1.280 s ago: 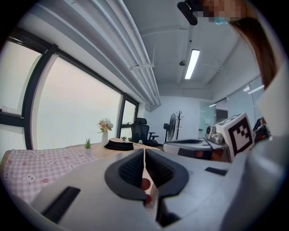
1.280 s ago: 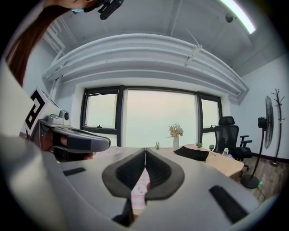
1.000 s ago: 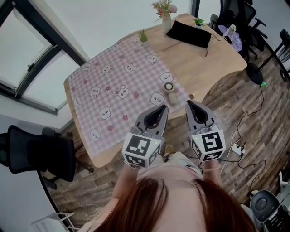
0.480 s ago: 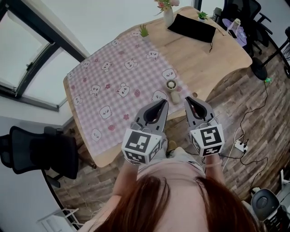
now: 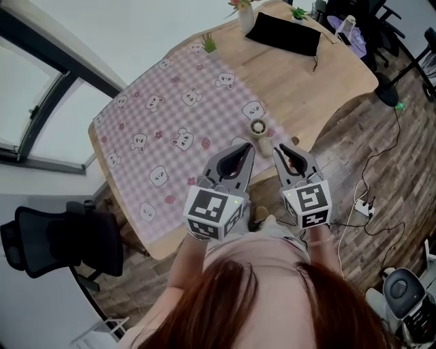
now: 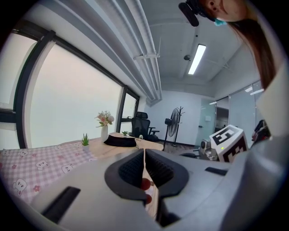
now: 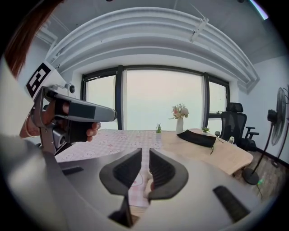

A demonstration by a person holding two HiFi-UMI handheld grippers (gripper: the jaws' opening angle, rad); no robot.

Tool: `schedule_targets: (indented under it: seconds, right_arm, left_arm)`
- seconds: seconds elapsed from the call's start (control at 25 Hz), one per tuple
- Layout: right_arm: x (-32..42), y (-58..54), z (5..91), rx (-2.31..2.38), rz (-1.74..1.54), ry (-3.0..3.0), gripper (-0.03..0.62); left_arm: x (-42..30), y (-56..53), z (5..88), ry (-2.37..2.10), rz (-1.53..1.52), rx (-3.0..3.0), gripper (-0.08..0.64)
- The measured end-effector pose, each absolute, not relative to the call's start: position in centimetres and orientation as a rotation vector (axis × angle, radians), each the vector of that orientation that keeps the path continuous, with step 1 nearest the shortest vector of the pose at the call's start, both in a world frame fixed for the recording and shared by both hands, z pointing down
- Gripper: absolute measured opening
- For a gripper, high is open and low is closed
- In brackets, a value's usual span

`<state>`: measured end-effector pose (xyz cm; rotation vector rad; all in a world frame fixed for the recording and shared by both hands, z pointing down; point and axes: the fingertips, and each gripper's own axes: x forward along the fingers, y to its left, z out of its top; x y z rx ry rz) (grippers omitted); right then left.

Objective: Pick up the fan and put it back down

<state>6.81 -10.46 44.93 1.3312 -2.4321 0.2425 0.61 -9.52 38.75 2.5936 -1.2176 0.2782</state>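
The fan (image 5: 259,136) is a small cream hand-held one with a round head. It stands on the wooden table (image 5: 320,75), at the right edge of the pink checked cloth (image 5: 170,116). Both grippers hover over the table's near edge, just short of the fan. My left gripper (image 5: 242,150) is to the fan's near left, and its jaws meet at the tips (image 6: 144,151) with nothing in them. My right gripper (image 5: 281,150) is to the fan's near right. Its jaws (image 7: 145,151) are opening, with a narrow gap and nothing gripped between them.
A black pouch (image 5: 283,34), a vase of flowers (image 5: 245,15) and a small green plant (image 5: 209,45) sit at the table's far end. A black office chair (image 5: 61,238) stands on the left, and cables and a power strip (image 5: 361,206) lie on the floor on the right.
Both grippers have sunk and moved forward towards the table edge and the fan. The right gripper's jaws have parted a little.
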Motion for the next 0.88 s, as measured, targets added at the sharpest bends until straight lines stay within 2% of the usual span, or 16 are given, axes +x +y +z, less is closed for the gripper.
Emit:
schedule_targets:
  seconds: [0.88]
  right_arm:
    - [5.1, -14.3, 51.8, 1.32, 0.372, -2.25, 0.104]
  left_arm:
    - [-0.7, -13.5, 42.2, -1.04, 0.365, 2.627, 0.015]
